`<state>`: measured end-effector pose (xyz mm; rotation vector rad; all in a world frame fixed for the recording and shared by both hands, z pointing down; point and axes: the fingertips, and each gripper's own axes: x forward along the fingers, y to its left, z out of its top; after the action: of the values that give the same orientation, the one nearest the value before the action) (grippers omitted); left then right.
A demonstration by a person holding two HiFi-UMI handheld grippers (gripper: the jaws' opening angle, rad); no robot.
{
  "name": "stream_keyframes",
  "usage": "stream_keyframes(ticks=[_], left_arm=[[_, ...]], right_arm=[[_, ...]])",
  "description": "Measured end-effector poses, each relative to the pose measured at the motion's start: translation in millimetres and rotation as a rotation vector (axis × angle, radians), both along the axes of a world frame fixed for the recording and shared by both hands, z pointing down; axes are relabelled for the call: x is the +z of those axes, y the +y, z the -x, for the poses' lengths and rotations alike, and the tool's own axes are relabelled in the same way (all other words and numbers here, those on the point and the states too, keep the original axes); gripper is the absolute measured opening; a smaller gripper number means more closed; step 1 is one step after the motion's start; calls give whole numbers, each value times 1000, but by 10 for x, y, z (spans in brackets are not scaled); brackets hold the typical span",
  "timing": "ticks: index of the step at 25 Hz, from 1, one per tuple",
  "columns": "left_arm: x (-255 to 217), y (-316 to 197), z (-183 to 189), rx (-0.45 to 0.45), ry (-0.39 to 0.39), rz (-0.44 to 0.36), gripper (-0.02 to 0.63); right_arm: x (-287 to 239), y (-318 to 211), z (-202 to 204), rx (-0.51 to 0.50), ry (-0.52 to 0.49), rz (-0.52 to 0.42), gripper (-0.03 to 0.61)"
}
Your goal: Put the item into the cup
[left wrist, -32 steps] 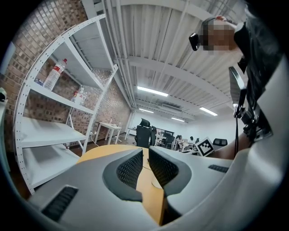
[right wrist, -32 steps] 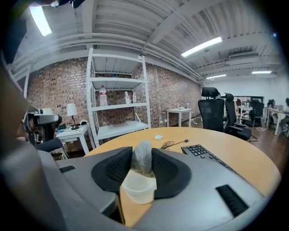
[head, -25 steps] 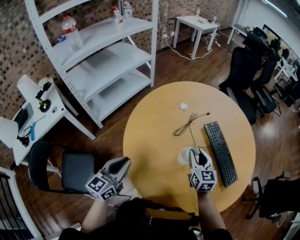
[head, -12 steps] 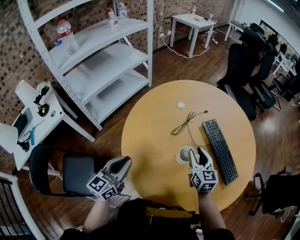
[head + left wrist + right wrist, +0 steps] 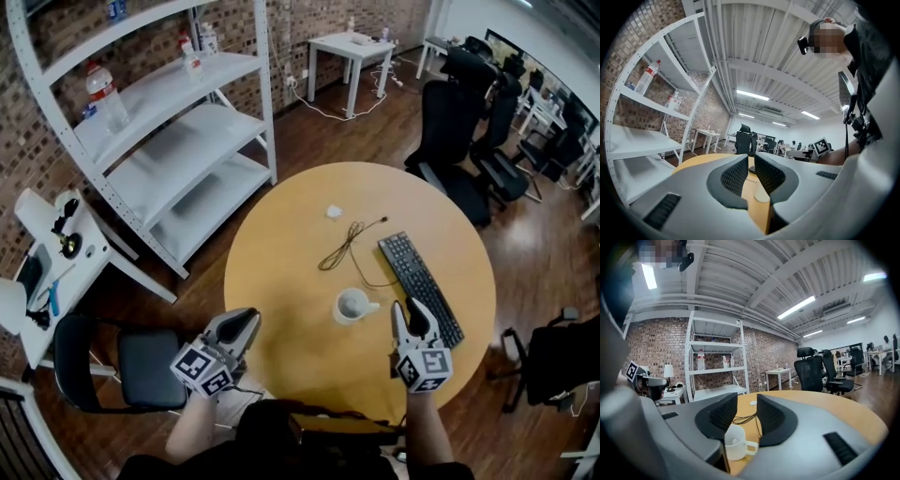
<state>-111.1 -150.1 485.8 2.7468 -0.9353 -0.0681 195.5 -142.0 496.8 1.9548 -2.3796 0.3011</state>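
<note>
Pulls right gripper off cup since a second ago: then right over the rim, now lower right of it and apart from it.

Head view: leaves cup upright on table, slightly below frame centre, handle pointing right toward that gripper. Places keyboard just right of cup and cable above it, toward upper centre. Holds left gripper at lower left, at the table edge, well apart from cup.

Left gripper view: shows left gripper at lower centre, jaws a narrow slit apart, gripping nothing, with bare table seen through the gap. Puts shelf along the left side.

Right gripper view: shows right gripper at lower centre, jaws part open and closing, holding nothing; lets only cable and table show through the gap. Sets cup at lower centre, just below the left jaw tip, clear of both pads, handle to the right. Reveals a small pale lump inside cup, too small to identify.
</note>
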Motion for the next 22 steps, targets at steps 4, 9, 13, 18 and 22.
stream_keyframes(ticks=[4, 9, 13, 18, 22], left_arm=[[-124, 33, -98, 26, 4, -39, 41], [-157, 129, -175, 30, 18, -49, 41], [-118, 159, -247, 42, 27, -34, 41], [-149, 168, -372, 61, 42, -36, 41], [-269, 162, -486, 75, 44, -64, 41]], right_arm=[[-202, 332, -224, 40, 9, -56, 92], [-299, 816, -557, 120, 2, -79, 51], [-268, 1125, -892, 220, -17, -82, 11], [-204, 1423, -1062, 266, -39, -77, 8], [-116, 1510, -1047, 274, -41, -52, 9]])
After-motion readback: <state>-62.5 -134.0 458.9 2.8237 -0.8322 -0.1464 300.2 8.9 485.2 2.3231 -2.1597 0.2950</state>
